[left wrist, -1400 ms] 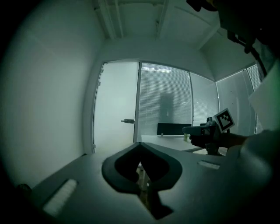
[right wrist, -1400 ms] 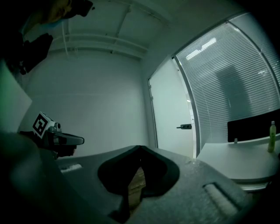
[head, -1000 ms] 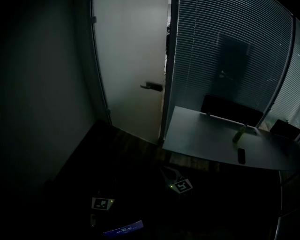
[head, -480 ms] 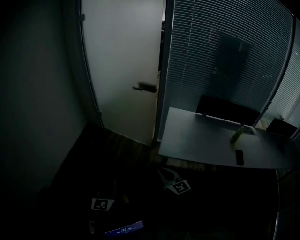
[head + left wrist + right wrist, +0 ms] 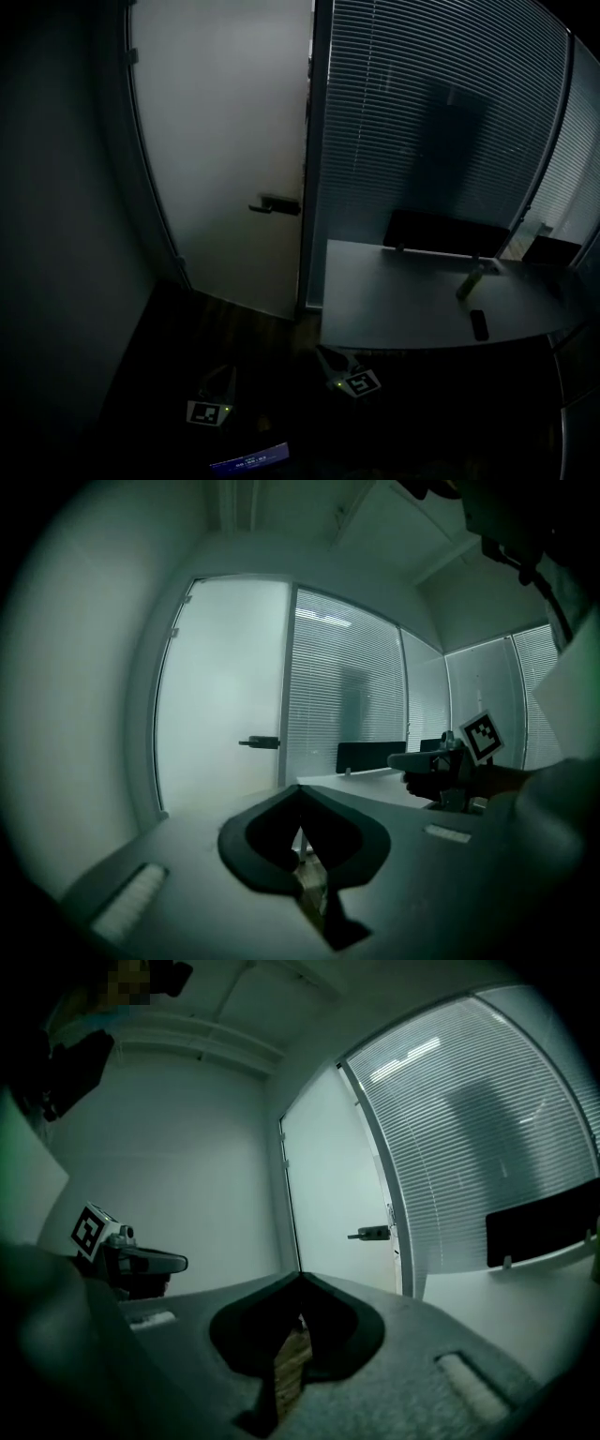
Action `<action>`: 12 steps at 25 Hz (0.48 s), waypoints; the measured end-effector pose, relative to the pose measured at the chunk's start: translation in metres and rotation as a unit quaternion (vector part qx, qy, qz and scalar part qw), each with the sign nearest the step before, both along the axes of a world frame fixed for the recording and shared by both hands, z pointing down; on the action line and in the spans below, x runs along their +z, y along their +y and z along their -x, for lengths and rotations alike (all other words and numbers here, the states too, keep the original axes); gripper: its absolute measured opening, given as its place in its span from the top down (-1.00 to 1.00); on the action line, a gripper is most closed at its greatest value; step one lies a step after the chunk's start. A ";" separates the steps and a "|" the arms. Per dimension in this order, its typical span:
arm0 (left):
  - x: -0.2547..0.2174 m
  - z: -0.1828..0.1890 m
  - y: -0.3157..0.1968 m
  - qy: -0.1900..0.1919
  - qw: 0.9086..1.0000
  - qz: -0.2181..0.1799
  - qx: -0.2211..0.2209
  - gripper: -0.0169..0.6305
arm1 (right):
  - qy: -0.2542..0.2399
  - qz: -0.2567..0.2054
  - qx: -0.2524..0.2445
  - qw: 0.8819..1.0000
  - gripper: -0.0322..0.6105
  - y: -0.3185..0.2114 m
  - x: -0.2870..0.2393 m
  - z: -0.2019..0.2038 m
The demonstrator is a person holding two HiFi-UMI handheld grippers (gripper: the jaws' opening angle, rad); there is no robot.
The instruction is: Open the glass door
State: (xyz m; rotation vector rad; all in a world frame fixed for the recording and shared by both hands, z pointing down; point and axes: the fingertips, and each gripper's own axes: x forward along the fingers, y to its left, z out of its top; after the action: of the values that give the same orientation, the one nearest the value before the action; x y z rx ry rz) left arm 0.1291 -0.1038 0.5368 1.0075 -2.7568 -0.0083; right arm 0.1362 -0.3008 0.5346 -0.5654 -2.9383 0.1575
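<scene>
The frosted glass door (image 5: 220,141) stands ahead in its frame, with a dark lever handle (image 5: 275,205) near its right edge. Low in the dark head view, my left gripper (image 5: 225,372) and right gripper (image 5: 324,353) both point toward the door, well short of it. In the left gripper view the jaws of the left gripper (image 5: 300,787) meet at the tip with nothing between them; the handle (image 5: 261,743) is far ahead. The right gripper (image 5: 300,1275) is likewise shut and empty, its handle view (image 5: 371,1234) distant.
A glass partition with blinds (image 5: 422,112) runs right of the door. A grey desk (image 5: 394,300) stands against it, carrying a bottle (image 5: 469,281) and a small dark device (image 5: 479,324). A plain wall (image 5: 56,234) closes the left side. The floor is dark wood.
The door and handle have grown larger and slid left and down in the head view as I moved closer. Both grippers travelled forward with me, still shut.
</scene>
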 end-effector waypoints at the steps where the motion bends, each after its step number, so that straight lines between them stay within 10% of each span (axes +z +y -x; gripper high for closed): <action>1: -0.002 0.012 0.001 -0.001 1.000 0.000 0.006 0.94 | 0.002 0.001 0.004 1.000 0.91 0.002 0.000 0.009; 12: -0.014 0.129 0.032 -0.009 0.999 -0.001 0.041 0.94 | 0.005 0.000 0.044 0.999 0.91 0.031 -0.009 0.109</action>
State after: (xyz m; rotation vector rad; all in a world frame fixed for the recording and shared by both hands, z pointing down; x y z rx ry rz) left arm -0.0003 -0.0716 0.5225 1.1245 -2.7301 0.0102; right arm 0.0277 -0.2695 0.5258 -0.4344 -2.9545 0.1707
